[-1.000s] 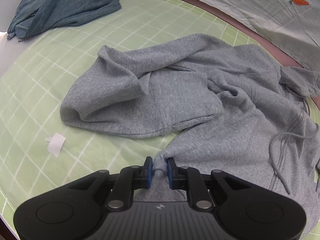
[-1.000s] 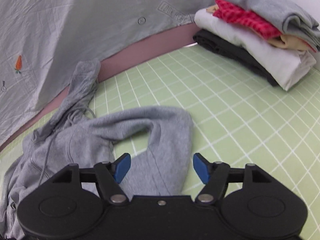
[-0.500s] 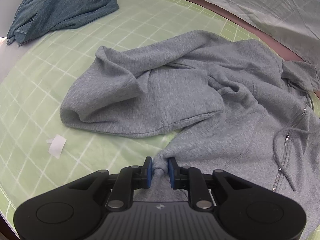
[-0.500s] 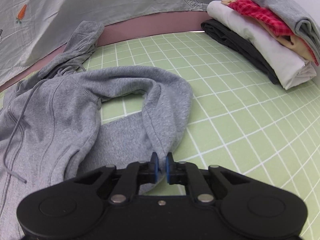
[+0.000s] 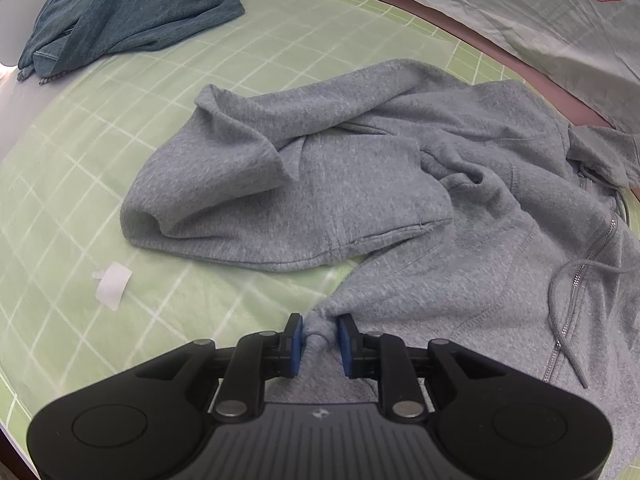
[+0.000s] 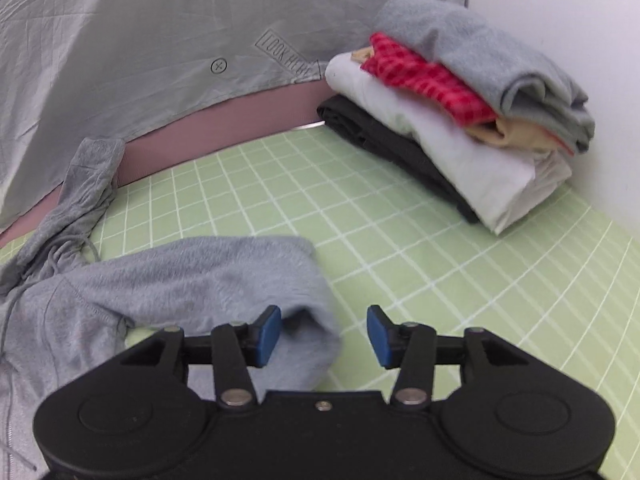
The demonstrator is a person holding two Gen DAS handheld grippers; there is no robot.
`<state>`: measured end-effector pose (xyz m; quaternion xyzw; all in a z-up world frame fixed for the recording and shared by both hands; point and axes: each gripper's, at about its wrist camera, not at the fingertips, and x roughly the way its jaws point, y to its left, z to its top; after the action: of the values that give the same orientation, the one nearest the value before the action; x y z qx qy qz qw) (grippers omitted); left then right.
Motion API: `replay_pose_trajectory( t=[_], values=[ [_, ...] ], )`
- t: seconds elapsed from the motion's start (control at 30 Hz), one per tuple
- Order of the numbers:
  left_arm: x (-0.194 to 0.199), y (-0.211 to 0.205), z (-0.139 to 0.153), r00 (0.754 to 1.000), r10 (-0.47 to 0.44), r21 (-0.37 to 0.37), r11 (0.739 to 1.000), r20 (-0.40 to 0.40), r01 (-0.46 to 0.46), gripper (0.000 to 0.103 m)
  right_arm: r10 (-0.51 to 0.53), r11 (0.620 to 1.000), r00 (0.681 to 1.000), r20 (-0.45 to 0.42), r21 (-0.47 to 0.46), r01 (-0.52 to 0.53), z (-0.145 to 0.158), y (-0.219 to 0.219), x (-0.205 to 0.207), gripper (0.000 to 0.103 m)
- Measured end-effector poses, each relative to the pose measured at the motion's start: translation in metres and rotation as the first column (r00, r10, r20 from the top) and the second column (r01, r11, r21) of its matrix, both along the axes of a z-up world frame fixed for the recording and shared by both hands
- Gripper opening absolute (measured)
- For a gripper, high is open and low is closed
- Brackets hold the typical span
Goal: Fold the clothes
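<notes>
**A:** Where's the hoodie, and what have you got hold of?

**B:** The grey hoodie (image 5: 360, 184) lies crumpled across the green grid mat (image 5: 120, 128), filling the centre and right of my left wrist view. My left gripper (image 5: 319, 338) is clamped on a bunched bit of its fabric at the bottom centre of that frame, both blue pads pressed into the cloth. My right gripper (image 6: 323, 335) is spread wide, gripping nothing; a sleeve (image 6: 224, 272) of the hoodie lies on the mat at the lower left of the right wrist view, its end reaching in between the fingers.

**A:** So what makes the next bit go well?

**B:** I think I need a second anchor. I'd close the right one on the sleeve end, catching both layers, not just the fuzzy top. Then pull the two grips apart, low over the mat, so the body flattens before any fold.

**A:** Anything to watch?

**B:** The drawstring (image 5: 560, 304) and zipper (image 5: 588, 256) at the right could snag. I'd also keep clear of the folded stack (image 6: 452, 112) at the upper right.
</notes>
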<state>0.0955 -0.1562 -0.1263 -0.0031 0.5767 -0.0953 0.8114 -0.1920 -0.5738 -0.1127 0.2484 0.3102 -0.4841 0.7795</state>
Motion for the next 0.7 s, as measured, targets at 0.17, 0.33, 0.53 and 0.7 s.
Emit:
replay_pose_trajectory(
  t=[0.17, 0.33, 0.53, 0.7],
  values=[
    [0.0, -0.001, 0.0, 1.0, -0.001, 0.007, 1.0, -0.001, 0.001, 0.024, -0.007, 0.992, 0.997, 0.078, 0.126, -0.003, -0.024, 0.022, 0.0, 0.053],
    [0.001, -0.002, 0.0, 1.0, -0.006, 0.016, 1.0, -0.002, 0.006, 0.024, 0.007, 0.989, 0.998, 0.065, 0.147, -0.016, -0.035, 0.034, 0.016, 0.057],
    [0.0, -0.002, -0.001, 1.0, 0.0, 0.016, 1.0, -0.003, 0.0, 0.024, 0.089, 0.992, 0.996, -0.016, 0.092, -0.087, -0.04, 0.047, 0.034, 0.073],
    [-0.001, -0.001, -0.001, 1.0, 0.002, 0.016, 1.0, -0.003, -0.001, 0.024, 0.224, 0.975, 0.972, -0.077, 0.027, -0.222, -0.039, 0.06, 0.045, 0.028]
  ],
)
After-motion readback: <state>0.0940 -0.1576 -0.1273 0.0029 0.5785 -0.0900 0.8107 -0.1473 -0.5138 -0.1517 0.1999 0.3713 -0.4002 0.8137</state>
